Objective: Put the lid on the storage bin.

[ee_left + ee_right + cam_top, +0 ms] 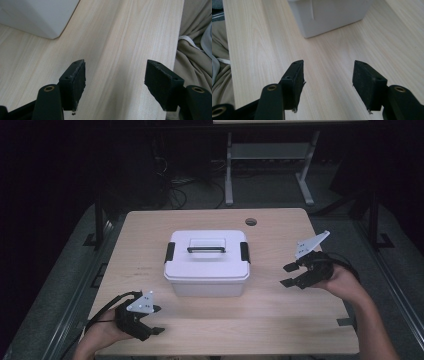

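A white lidded storage box (207, 262) with a black handle and black side latches stands at the middle of the light wooden table (280, 320). My left gripper (158, 320) rests near the table's front left corner, pointing right; its jaws are open with only bare wood between them (115, 75). A corner of the box (37, 15) lies ahead of it, up and to the left. My right gripper (286, 275) hovers right of the box, aimed at it, open and empty (328, 72). In that view the box's lower wall (329, 15) lies some way beyond the fingertips.
A round cable hole (251, 222) sits near the table's far edge. Behind the table stand a grey metal frame (270, 155) and floor cables (175, 190). The person's beige clothing (192, 50) hangs just past the front table edge.
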A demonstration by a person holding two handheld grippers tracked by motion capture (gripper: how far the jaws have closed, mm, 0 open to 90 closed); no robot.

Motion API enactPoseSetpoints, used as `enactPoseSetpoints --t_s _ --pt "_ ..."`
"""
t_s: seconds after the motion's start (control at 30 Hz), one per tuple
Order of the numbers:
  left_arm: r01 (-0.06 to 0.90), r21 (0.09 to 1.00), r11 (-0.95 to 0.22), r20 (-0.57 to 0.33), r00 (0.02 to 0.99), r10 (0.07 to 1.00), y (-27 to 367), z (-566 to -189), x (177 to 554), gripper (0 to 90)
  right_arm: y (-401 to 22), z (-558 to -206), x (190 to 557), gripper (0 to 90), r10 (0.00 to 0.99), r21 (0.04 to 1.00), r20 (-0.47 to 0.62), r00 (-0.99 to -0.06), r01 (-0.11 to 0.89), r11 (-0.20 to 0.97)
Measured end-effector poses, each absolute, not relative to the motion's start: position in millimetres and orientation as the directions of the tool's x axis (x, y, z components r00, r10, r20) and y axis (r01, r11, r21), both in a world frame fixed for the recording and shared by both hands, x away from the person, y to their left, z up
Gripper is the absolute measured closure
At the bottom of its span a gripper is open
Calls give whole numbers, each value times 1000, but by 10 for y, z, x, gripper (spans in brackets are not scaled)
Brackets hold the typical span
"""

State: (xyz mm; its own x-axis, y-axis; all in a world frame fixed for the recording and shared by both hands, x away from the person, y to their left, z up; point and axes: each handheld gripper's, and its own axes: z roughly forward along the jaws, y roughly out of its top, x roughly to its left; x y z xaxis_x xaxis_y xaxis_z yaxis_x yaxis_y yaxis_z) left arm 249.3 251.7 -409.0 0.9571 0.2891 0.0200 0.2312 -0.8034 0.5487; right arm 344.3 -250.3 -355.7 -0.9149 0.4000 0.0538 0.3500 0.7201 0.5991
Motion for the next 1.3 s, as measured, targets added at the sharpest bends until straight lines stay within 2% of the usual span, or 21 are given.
enactPoseSetpoints --t_s 1.3 --pt "240 545 -803 11 956 294 2495 -4122 2510 324 -2741 -3954 3235 408 437 602 100 -894 404 689"
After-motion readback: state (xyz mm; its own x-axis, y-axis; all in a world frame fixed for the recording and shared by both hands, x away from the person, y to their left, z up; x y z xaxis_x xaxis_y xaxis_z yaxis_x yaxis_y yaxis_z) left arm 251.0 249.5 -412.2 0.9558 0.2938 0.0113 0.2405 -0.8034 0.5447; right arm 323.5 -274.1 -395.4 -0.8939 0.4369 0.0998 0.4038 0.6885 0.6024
